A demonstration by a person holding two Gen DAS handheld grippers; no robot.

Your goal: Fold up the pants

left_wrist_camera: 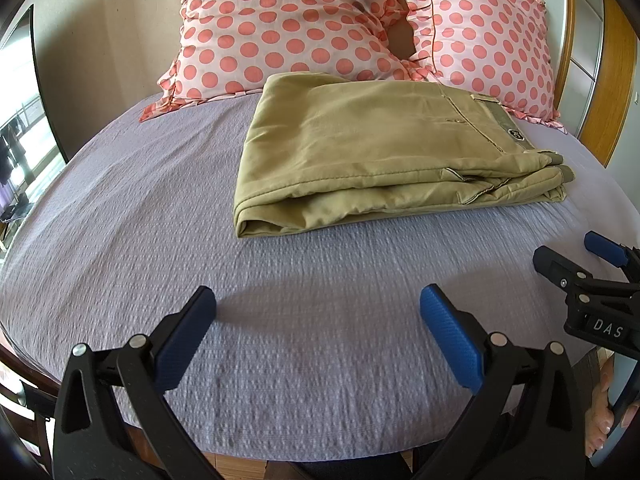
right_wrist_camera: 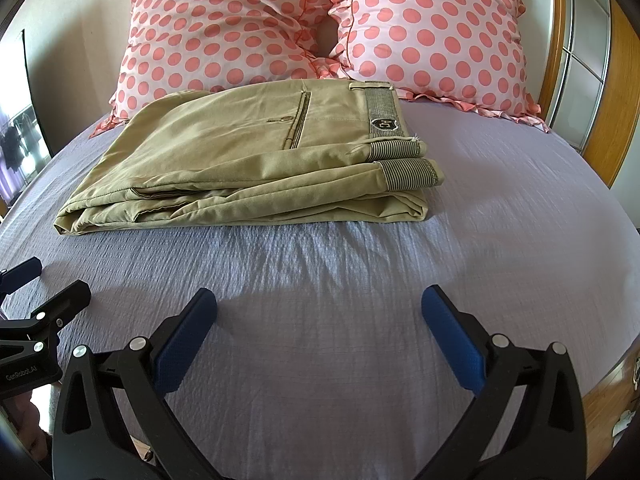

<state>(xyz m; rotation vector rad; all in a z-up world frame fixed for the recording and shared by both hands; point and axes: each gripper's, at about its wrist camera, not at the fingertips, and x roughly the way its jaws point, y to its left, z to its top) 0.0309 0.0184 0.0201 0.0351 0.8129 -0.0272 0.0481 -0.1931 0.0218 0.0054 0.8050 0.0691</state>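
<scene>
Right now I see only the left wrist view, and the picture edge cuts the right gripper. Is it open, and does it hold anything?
Observer: In the right wrist view, the right gripper is wide open and empty, above the lilac bedspread.
Operator: I see the waistband poorly. Are the pants folded completely?
Observer: The khaki pants lie as a flat folded stack. The striped waistband lining is at their right end, one end lying above the other.
Operator: Is the left gripper near the pants?
Observer: No. The left gripper shows at the left edge of that view, apart from the pants, with bedspread between them.
</scene>
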